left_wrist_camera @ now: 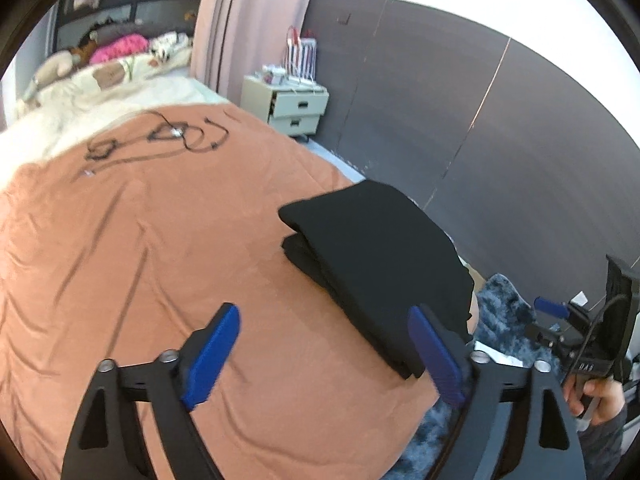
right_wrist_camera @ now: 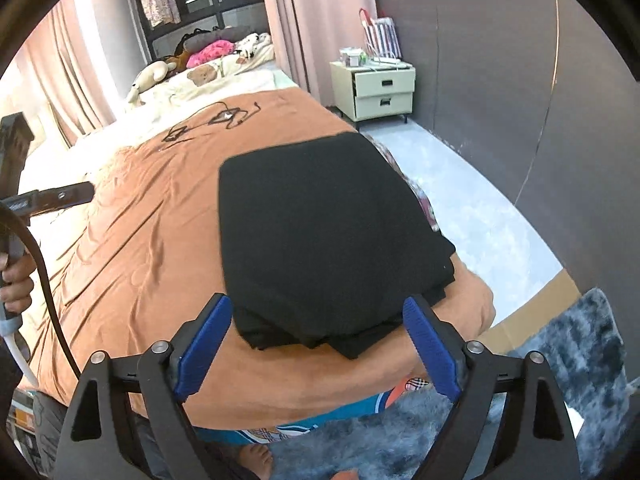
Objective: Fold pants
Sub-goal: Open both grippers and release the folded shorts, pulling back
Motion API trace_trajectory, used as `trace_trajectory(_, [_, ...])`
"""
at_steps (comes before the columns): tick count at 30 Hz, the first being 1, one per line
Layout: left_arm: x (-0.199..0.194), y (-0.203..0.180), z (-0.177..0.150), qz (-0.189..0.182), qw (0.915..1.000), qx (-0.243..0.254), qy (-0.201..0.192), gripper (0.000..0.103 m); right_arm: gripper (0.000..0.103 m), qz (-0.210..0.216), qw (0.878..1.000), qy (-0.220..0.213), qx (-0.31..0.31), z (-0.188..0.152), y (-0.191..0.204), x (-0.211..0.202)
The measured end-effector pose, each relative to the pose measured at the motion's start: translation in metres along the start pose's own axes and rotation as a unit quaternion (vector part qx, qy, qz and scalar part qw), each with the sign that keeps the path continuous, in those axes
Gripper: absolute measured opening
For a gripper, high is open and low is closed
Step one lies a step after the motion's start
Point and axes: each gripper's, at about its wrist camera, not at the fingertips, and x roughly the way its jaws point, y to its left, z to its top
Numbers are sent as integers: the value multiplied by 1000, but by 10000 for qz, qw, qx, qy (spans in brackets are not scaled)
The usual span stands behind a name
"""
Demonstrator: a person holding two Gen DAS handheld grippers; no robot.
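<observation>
At the centre of the right wrist view, the black pants [right_wrist_camera: 320,248] lie folded into a thick, layered stack on the orange bedspread [right_wrist_camera: 132,264], near the bed's right edge and its rounded near corner. Below them the right gripper [right_wrist_camera: 316,350] has its blue-padded jaws spread wide, one pad to each side of the stack's near end, neither pressing the cloth; it holds nothing. Toward the lower middle of the left wrist view, the left gripper [left_wrist_camera: 332,354] is likewise wide open and empty, over bare bedspread, with the pants [left_wrist_camera: 380,264] lying just past its right finger. A tangled black cable [right_wrist_camera: 216,120] lies farther up the bedspread, well apart from the pants. A cream nightstand [right_wrist_camera: 380,88] stands by the grey wall at upper right.
</observation>
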Motion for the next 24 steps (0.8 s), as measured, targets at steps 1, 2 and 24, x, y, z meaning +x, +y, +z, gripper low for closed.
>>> trace_trajectory(1, [-8,1,-2,31,10000,30,-55,96,87,-5,10000,-67,-19,4,2,-7])
trace_trajectory(2, [-16,2,-4,53,9999,48,-100,97,89,-13,10000,-92,-27,0,11,-8])
trace_trajectory(24, [-146,15,-71,507,9933,381,-966,102,103,-64,9973,-642,-346,-86,125,-27])
